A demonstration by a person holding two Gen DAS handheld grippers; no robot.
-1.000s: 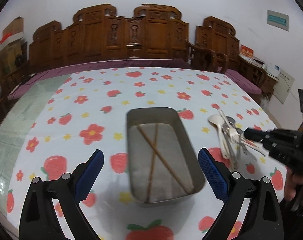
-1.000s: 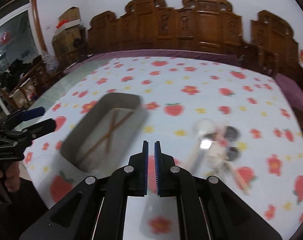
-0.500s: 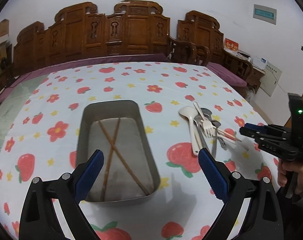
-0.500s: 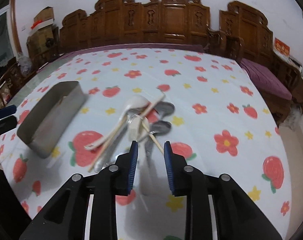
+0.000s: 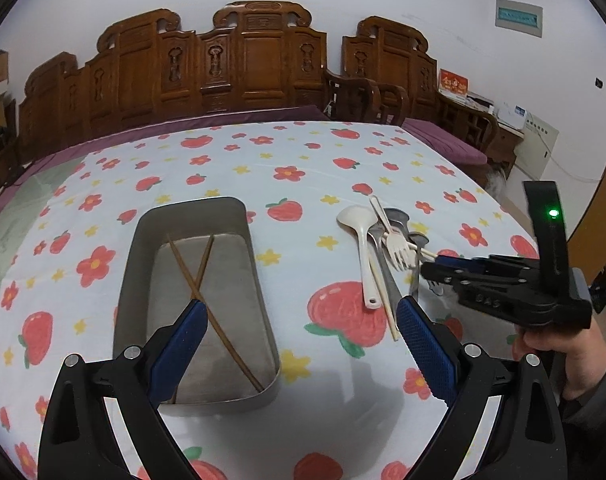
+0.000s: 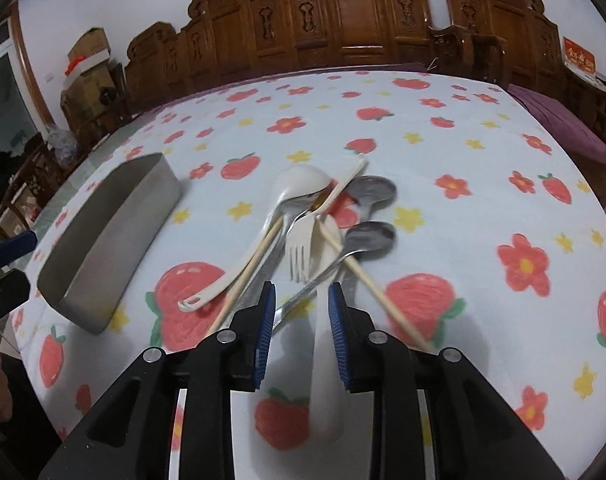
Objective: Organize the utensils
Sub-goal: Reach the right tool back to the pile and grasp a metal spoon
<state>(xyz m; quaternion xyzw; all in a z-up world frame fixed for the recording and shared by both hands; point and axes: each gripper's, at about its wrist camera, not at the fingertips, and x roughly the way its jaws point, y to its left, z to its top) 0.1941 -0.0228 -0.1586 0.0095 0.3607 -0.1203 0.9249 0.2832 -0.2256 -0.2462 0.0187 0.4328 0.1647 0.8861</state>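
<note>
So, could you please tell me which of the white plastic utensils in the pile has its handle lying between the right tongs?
The white plastic spoon beneath the white fork; the big white ladle's handle lies off to the left of the right tongs.

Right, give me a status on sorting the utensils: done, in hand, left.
Done: two wooden chopsticks lie crossed in the metal tray.
In hand: nothing is gripped. The right gripper, jaws apart, straddles a white handle without pressing it; the left gripper is open above the tray.
Left: the white spoon, white fork, metal spoons and loose chopsticks remain piled.
</note>
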